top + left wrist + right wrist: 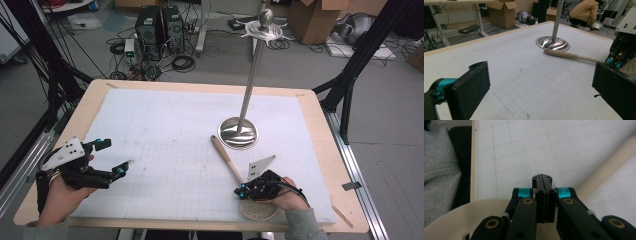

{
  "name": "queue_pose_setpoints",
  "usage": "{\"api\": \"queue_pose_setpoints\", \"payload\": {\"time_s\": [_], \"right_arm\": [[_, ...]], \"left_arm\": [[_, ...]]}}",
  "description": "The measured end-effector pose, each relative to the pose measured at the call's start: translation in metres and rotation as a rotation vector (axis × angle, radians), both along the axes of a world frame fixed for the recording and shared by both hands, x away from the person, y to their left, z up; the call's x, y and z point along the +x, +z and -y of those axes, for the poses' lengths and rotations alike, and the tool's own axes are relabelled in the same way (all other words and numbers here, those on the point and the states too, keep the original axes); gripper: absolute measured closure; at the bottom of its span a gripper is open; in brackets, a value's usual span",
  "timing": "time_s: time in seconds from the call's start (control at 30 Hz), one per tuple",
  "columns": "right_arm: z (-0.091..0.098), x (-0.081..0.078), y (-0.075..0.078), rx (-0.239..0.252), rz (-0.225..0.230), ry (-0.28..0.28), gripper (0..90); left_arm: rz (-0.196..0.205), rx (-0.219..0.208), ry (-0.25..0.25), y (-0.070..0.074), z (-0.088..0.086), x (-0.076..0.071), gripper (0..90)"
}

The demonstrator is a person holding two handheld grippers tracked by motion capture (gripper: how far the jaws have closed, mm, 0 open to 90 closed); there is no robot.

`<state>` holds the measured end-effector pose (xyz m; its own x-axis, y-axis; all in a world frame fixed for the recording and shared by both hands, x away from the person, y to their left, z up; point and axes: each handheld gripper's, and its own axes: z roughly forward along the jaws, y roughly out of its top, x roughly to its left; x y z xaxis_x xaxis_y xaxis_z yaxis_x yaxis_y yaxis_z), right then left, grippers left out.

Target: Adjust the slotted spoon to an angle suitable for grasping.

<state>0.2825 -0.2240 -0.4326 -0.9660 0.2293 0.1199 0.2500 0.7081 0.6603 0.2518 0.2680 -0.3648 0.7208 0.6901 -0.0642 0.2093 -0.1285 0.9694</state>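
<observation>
The right tongs [243,190] are pressed together with nothing between them, resting over the skimmer [235,167] where handle meets perforated head, at the table's [320,125] near edge. The left tongs [117,161] stand wide apart, well away. Likely the pickup is starting; next the right tongs must part to straddle the handle, whose tip nears the metal stand [240,131].

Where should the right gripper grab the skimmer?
Take the skimmer by its bare handle, from above, jaws across it. The handle lies flat and narrow, free from the stand base; the perforated head is wide and flat under the right gripper.
</observation>
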Motion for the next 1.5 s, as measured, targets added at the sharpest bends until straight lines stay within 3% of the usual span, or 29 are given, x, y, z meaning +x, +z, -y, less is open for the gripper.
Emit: {"api": "queue_pose_setpoints", "payload": {"time_s": [0.03, 0.1, 0.13, 0.2, 0.27, 0.3, 0.33, 0.43, 0.57, 0.73, 0.87, 1.07, 1.5], "right_arm": [[0.0, 0.003, 0.004, 0.05, 0.022, -0.027, 90.0], [0.0, 0.004, 0.006, 0.065, 0.034, -0.039, 90.0], [-0.002, 0.007, 0.011, 0.084, 0.07, -0.098, 90.0], [-0.003, 0.008, 0.012, 0.08, 0.09, -0.121, 90.0], [-0.004, 0.015, 0.012, 0.058, 0.126, -0.203, 90.0], [-0.004, 0.015, 0.012, 0.058, 0.126, -0.203, 90.0], [-0.001, 0.019, 0.011, 0.057, 0.128, -0.258, 90.0], [0.004, 0.023, 0.01, 0.061, 0.121, -0.308, 90.0], [0.005, 0.027, 0.008, 0.073, 0.111, -0.322, 90.0], [0.001, 0.03, 0.002, 0.043, 0.108, -0.329, 90.0], [0.001, 0.034, 0.0, 0.047, 0.083, -0.322, 90.0], [-0.006, 0.039, 0.003, -0.013, 0.084, -0.283, 90.0], [-0.017, 0.053, 0.006, -0.065, 0.084, -0.261, 90.0]], "left_arm": [[-0.002, -0.001, 0.0, 0.0, 0.0, 0.0, 1.9], [0.0, 0.0, 0.001, 0.0, 0.0, 0.0, 1.9], [-0.002, 0.0, 0.002, 0.0, -0.001, -0.001, 1.9], [-0.001, -0.001, 0.006, 0.0, -0.002, -0.001, 1.9], [-0.002, -0.002, 0.008, 0.0, -0.002, -0.001, 1.9], [-0.002, -0.001, 0.009, 0.0, -0.003, -0.002, 1.9], [0.001, -0.003, 0.01, 0.0, -0.004, -0.002, 1.9], [0.0, -0.005, 0.013, 0.0, -0.005, -0.003, 1.9], [0.0, -0.006, 0.016, 0.0, -0.005, -0.003, 1.9], [0.0, -0.003, 0.018, 0.0, -0.007, -0.004, 1.9], [-0.002, 0.0, 0.019, -0.001, -0.008, -0.003, 1.9], [-0.007, -0.004, 0.021, -0.002, -0.007, -0.004, 1.9], [-0.01, 0.001, 0.033, -0.004, -0.012, -0.006, 1.9]]}}
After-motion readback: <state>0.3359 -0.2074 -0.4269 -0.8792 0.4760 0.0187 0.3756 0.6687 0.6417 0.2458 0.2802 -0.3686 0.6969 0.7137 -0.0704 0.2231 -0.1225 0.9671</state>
